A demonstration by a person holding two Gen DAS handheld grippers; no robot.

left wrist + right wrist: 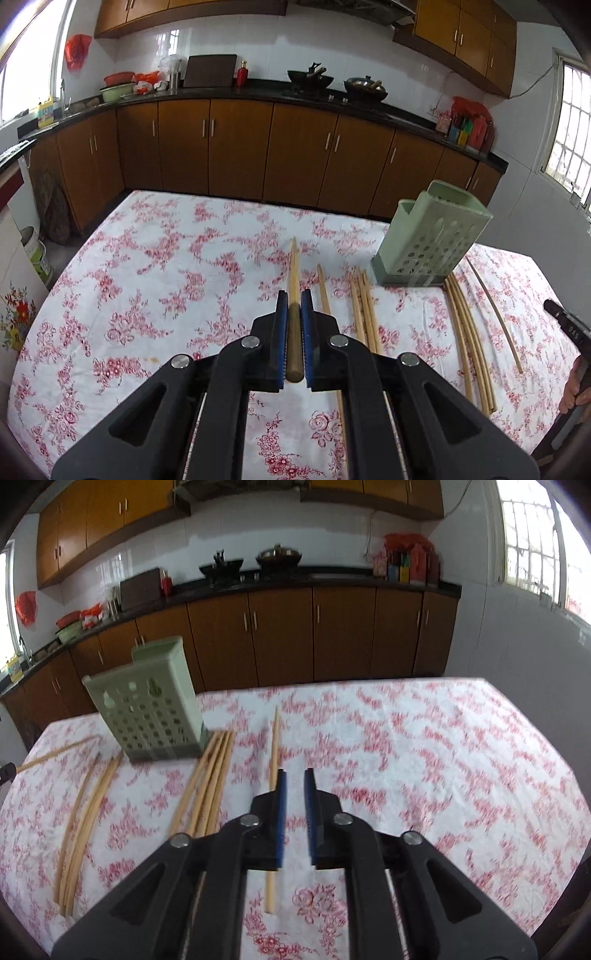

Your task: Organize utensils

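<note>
The left tool (294, 306) is clamped on one chopstick (294, 266), which sticks out straight ahead between the blue pads and is lifted above the table (147, 295). To the right of this tool more chopsticks (364, 310) lie flat on the flowered cloth, and further ahead on the right a green holder (428, 236) stands upright. The right tool (295, 786) has its pads apart with nothing between them. A single chopstick (273, 746) lies on the cloth just left of its left pad and passes under it. A bundle of chopsticks (210, 779) lies further left, in front of the holder.
</note>
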